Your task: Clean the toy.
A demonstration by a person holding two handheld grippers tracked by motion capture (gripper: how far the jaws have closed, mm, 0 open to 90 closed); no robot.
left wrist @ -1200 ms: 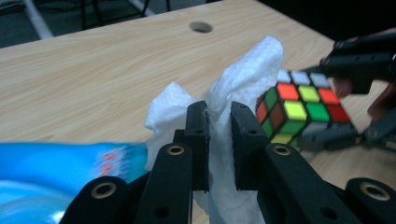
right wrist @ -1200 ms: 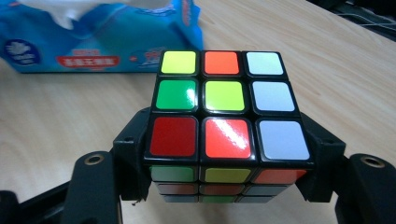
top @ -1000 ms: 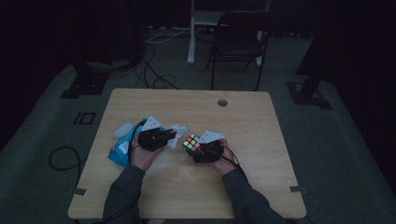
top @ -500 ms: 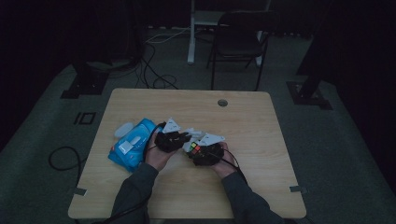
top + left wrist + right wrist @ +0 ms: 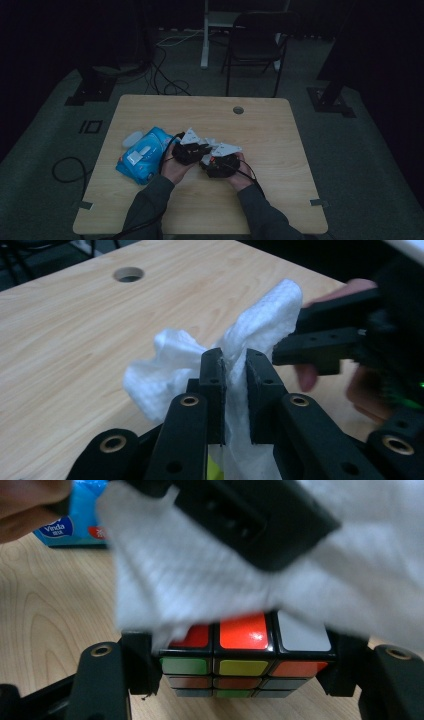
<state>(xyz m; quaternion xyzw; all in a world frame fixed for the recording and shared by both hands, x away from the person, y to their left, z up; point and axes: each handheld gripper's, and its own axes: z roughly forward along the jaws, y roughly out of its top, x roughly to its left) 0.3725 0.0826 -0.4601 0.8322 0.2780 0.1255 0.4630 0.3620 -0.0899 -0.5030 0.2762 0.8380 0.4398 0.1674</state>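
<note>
left gripper (image 5: 199,150) moved right, wooden table (image 5: 280,150), dark room

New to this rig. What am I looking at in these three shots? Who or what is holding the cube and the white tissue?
No robot arm here: a person sits at a wooden table with a hand-held two-jaw gripper in each hand.

The high view looks down from above the person's side; the forearms enter from the bottom. The other two pictures come from a camera riding on each gripper, looking along its own black jaws.

The left gripper is shut on a white tissue. The right gripper is clamped on a coloured puzzle cube from both sides. In the right gripper view the tissue lies over the cube's top, carried by the other gripper, so this looks like wiping the cube.

On the table, to the left of the hands, lies a blue pack of wipes.
</note>
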